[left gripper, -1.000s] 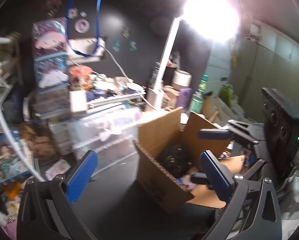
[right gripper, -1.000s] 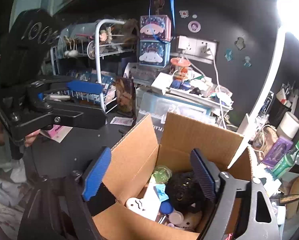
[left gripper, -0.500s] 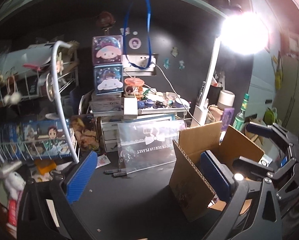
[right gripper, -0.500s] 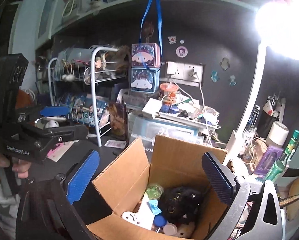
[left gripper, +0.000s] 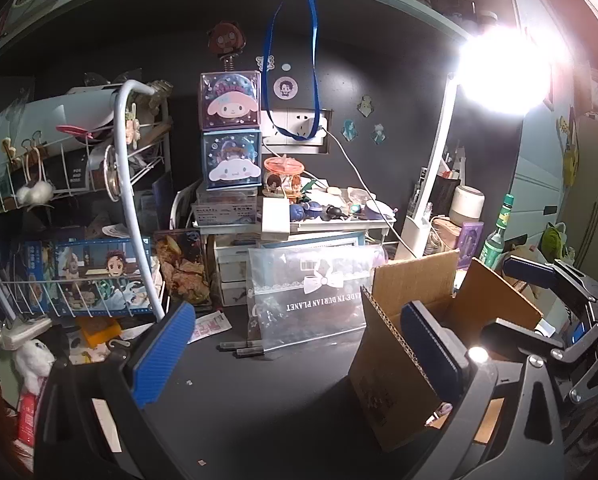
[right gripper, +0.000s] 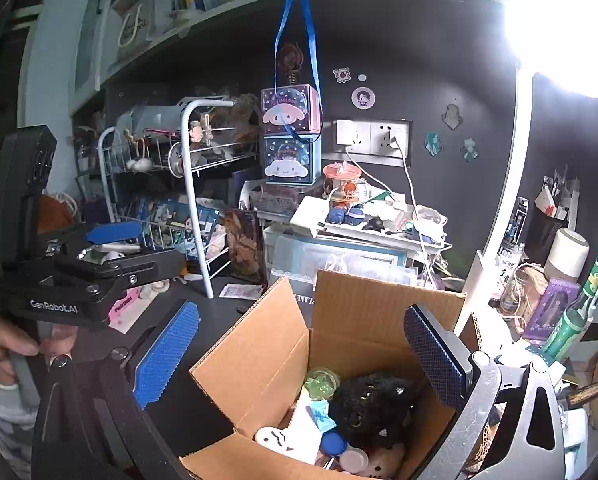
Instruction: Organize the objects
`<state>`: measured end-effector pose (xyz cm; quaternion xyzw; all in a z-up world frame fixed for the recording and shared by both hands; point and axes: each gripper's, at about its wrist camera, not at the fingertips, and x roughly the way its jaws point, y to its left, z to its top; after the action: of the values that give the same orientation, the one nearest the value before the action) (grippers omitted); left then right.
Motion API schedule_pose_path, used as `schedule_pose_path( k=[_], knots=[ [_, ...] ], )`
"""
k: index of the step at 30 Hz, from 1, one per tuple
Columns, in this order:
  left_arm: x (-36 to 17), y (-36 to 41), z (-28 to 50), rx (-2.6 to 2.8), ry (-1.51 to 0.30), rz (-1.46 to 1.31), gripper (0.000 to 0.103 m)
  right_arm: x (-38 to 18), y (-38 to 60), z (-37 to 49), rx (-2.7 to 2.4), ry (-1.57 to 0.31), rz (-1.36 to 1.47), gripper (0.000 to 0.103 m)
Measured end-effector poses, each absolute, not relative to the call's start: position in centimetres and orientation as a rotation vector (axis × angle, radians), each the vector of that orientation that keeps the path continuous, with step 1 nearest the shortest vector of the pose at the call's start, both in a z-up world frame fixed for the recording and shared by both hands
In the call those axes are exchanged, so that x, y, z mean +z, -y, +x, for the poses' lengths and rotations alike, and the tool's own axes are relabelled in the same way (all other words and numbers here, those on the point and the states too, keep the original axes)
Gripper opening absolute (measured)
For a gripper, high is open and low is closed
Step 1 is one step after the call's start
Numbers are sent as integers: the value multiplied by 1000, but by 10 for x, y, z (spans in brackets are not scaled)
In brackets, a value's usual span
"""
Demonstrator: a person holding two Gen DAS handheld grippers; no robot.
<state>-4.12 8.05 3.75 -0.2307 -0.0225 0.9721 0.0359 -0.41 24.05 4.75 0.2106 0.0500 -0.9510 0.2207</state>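
The left gripper (left gripper: 295, 354) hangs above the dark bench (left gripper: 267, 400), its blue-padded fingers (left gripper: 161, 354) spread wide apart with nothing between them. Its right finger stands just in front of the near flap of the open cardboard box (left gripper: 415, 340), which sits on the bench to the right. Behind the bare patch of bench a clear zip bag (left gripper: 307, 300) printed with a white bow stands upright, and two dark pens (left gripper: 241, 350) lie at its foot.

The right gripper (right gripper: 299, 350) hovers over the same cardboard box (right gripper: 351, 320), its fingers also set wide apart and empty. Inside the box lie a black plush toy (right gripper: 373, 404), a green translucent jar (right gripper: 319, 382), a white ghost-shaped piece (right gripper: 275, 440) and a blue cap (right gripper: 333, 442), packed close together. At the left of this view the left gripper (right gripper: 111, 240) shows from the side, held in a hand (right gripper: 7, 344).

Against the dark wall stand two stacked Sanrio tins (left gripper: 231, 132), a white wire rack (left gripper: 79, 208) full of small goods, a cluttered white tray (left gripper: 339, 210), a lit desk lamp (left gripper: 431, 200) and a green bottle (left gripper: 497, 236).
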Motion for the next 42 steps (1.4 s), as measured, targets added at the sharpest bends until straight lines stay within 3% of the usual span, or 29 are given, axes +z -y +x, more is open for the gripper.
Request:
schedule_pose_path(
  k=[42],
  knots=[
    [34,-79,-47,3007,42,-715,102,40,-239,-9,-2667,-101,638,103]
  ],
)
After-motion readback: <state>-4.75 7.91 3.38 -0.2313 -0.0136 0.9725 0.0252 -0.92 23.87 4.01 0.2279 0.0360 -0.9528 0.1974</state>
